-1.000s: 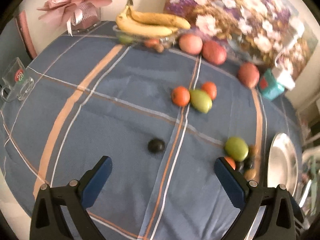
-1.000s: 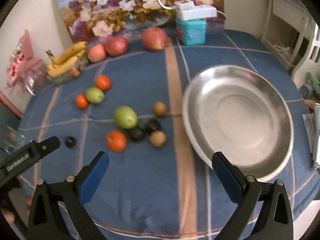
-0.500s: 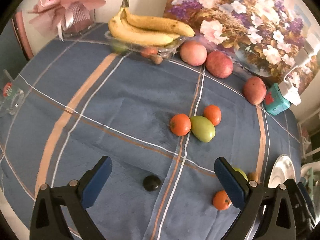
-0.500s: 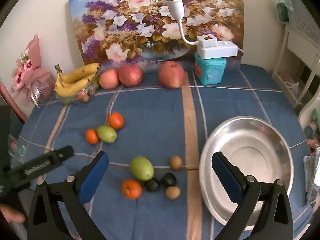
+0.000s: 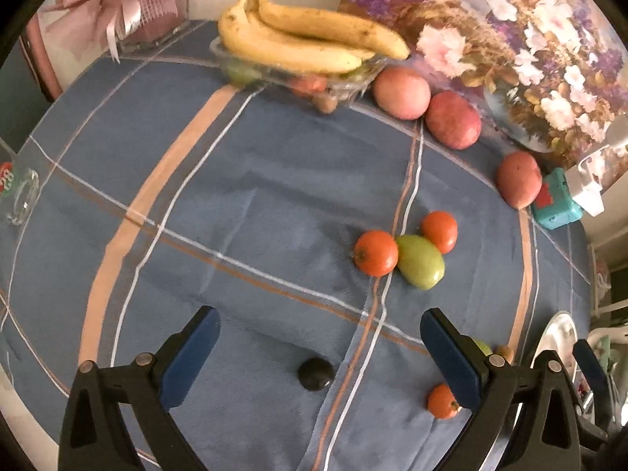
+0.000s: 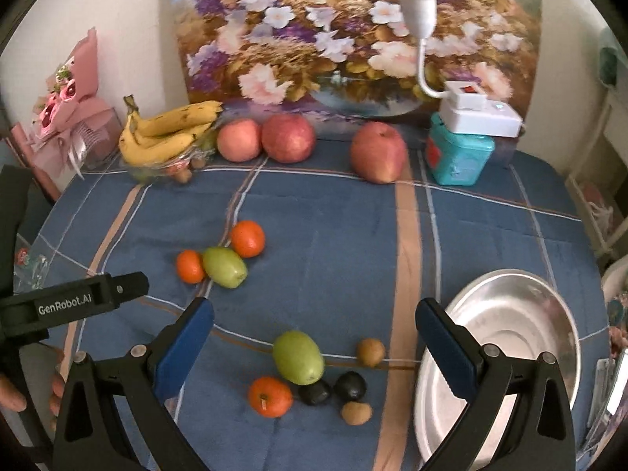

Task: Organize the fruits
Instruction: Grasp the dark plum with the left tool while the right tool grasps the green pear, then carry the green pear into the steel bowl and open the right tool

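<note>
My left gripper is open and empty above the blue cloth, with a small dark fruit between its fingers. Two orange fruits flank a green fruit further out. My right gripper is open and empty over a cluster: a green fruit, an orange fruit, two dark fruits and two brown ones. A steel bowl lies at its right. Three apples and bananas line the back.
A clear dish under the bananas holds small fruits. A teal box with a white lamp base stands at the back right, before a flower painting. A pink bouquet stands back left, a glass at the left edge.
Both grippers have tilted up and drawn back, so the fruits sit lower and the back of the table fills more of each view. Nothing was picked up or moved.
</note>
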Demonstrator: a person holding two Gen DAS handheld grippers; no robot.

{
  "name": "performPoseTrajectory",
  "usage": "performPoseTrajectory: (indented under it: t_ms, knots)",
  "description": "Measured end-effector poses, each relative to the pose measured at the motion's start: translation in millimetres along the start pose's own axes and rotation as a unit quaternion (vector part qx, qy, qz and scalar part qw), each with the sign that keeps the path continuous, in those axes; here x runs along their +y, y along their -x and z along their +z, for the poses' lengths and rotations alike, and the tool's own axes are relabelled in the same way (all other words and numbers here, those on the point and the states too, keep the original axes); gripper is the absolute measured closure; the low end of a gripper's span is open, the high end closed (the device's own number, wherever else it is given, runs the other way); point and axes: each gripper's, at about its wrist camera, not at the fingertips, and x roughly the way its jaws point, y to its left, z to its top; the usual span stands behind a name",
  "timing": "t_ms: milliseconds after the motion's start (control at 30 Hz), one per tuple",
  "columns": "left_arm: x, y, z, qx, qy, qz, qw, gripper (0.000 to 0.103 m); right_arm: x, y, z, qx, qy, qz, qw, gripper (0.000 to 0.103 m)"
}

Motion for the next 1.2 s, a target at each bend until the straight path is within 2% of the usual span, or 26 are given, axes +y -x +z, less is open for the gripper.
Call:
performPoseTrajectory:
  t_ms: [167,233,267,300,333,400,500,567,633,700,767,1000,1200]
  knots:
    - [1.4,-24.4,-14.8,0.043,-0.007,0.025,0.9988,0.001,10.8,-24.5,-11.2,0.041,0.033,-0.006,0.999,0.001]
    - [0.6,-31.3,-21.5,0.056,-0.009,0.023,0.9981,0.003,13.2,-36.6,-16.5,0.060,0.040,-0.006,0.997,0.002]
    - [0.9,-33.8,-24.4,0.062,-0.008,0.023,0.9978,0.008,13.9,-41.5,-18.7,0.066,0.042,-0.004,0.997,0.003]
    - [1.4,-36.6,-28.0,0.069,-0.007,0.026,0.9973,0.011,14.3,-44.5,-20.4,0.072,0.043,-0.002,0.996,0.010]
    - [1.8,-37.9,-29.6,0.072,-0.008,0.028,0.9970,0.016,15.2,-47.6,-22.7,0.078,0.045,-0.002,0.996,0.021]
    - [2.5,-39.3,-33.4,0.080,-0.005,0.026,0.9964,0.023,16.6,-56.6,-27.3,0.095,0.048,-0.006,0.994,0.031]
    - [3.4,-37.2,-35.9,0.085,0.003,0.016,0.9963,0.042,17.5,-65.4,-33.0,0.104,0.047,-0.005,0.993,0.034]
    - [2.8,-35.5,-38.7,0.086,0.002,0.016,0.9962,0.058,17.0,-67.8,-34.7,0.108,0.048,-0.006,0.993,0.041]
    - [2.5,-33.9,-40.9,0.091,0.003,0.010,0.9958,0.065,18.0,-68.9,-37.4,0.110,0.049,-0.003,0.993,0.052]
    - [1.7,-33.7,-48.8,0.091,0.007,0.002,0.9958,0.074,18.6,-70.3,-39.5,0.114,0.049,-0.006,0.992,0.056]
    - [3.6,-30.3,-50.3,0.090,0.018,-0.005,0.9958,0.074,19.0,-69.7,-39.9,0.111,0.049,-0.010,0.993,0.060]
    - [16.5,-6.8,-42.8,0.067,0.028,-0.021,0.9971,0.075,16.1,-61.0,-35.8,0.093,0.034,0.013,0.995,0.061]
    - [12.7,19.1,-42.3,0.038,0.031,-0.035,0.9982,0.075,10.3,-41.9,-27.5,0.065,0.014,0.030,0.997,0.062]
